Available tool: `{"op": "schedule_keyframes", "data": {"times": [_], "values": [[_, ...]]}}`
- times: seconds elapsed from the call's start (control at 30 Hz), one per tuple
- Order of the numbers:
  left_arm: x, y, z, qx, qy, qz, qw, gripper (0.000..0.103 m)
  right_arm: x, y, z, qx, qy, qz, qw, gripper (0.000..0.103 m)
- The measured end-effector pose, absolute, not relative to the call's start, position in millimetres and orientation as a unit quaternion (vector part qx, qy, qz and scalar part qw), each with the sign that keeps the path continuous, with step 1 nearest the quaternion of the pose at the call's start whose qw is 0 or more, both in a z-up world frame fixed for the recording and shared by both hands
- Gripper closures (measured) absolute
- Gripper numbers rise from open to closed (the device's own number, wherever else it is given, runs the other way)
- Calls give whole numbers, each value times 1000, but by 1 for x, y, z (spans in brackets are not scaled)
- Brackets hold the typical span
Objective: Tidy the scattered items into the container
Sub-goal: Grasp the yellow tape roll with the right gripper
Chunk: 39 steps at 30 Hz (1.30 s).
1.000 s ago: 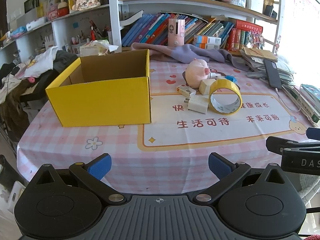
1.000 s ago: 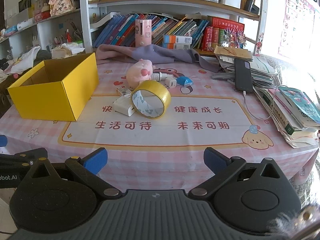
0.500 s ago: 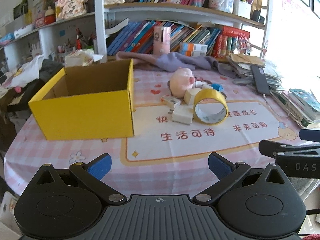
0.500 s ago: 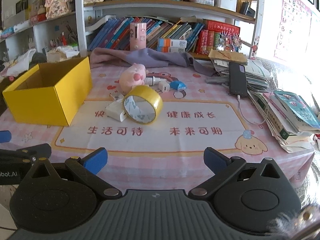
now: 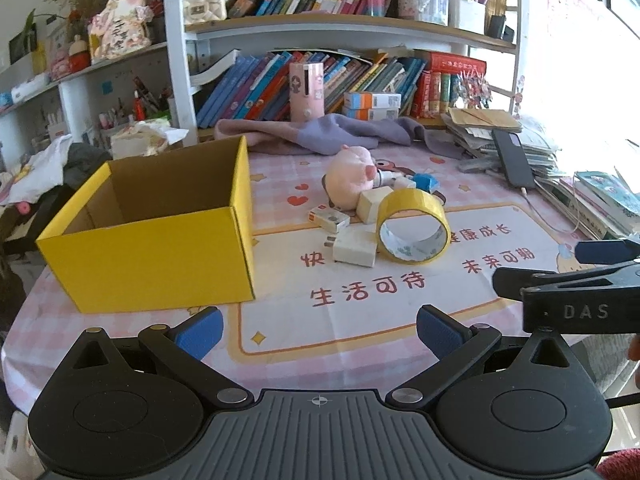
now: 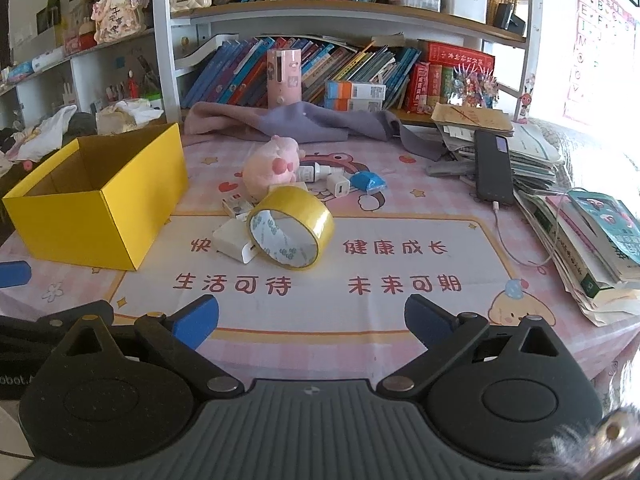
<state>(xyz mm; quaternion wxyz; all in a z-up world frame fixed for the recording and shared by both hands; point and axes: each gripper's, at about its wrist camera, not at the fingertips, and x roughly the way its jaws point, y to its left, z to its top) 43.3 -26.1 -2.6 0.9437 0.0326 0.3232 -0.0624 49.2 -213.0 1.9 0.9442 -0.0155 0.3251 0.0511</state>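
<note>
Hovering at the near worktop [image 5: 352, 320] edge: left gripper [image 5: 318, 330] and right gripper [image 6: 311, 322], fingers spread and empty. Lying well beyond both: yellow tape roll [image 6: 291, 233] touching white charger [image 6: 234, 241], pink plush pig [image 6: 272, 166] farther back. Standing far left: open yellow box [image 5: 160, 256].

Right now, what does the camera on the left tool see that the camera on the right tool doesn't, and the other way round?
Only the left wrist view shows the right tool's black arm marked DAS at its right edge.

Only the right wrist view shows the alphabet poster on the wall and the small white charger cube in full.

Both show the open yellow cardboard box, the yellow roll of tape lying on the flat white plug adapter, the pink plush pig and the black phone, with each tool's own jaws open.
</note>
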Motion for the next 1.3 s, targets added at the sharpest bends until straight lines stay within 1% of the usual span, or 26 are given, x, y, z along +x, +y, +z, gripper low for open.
{"op": "schedule_keyframes", "data": {"times": [0.07,0.33,0.6,0.83,1.13,1.3], "values": [[49,-29,-4,34,326,-65,943,0,56,-213,0,-19,328,53,943,6],[73,-41,-12,36,339,-73,937,0,91,-217,-5,-31,346,63,936,10],[103,-55,-23,25,361,-65,930,0,131,-222,-11,-53,363,89,926,11],[128,-70,-33,25,386,-50,921,1,169,-226,-19,-71,382,117,914,16],[157,-81,-41,15,414,-12,910,1,216,-227,-35,-91,407,165,894,17],[172,-87,-46,13,429,4,903,1,237,-232,-41,-84,413,194,886,22]]}}
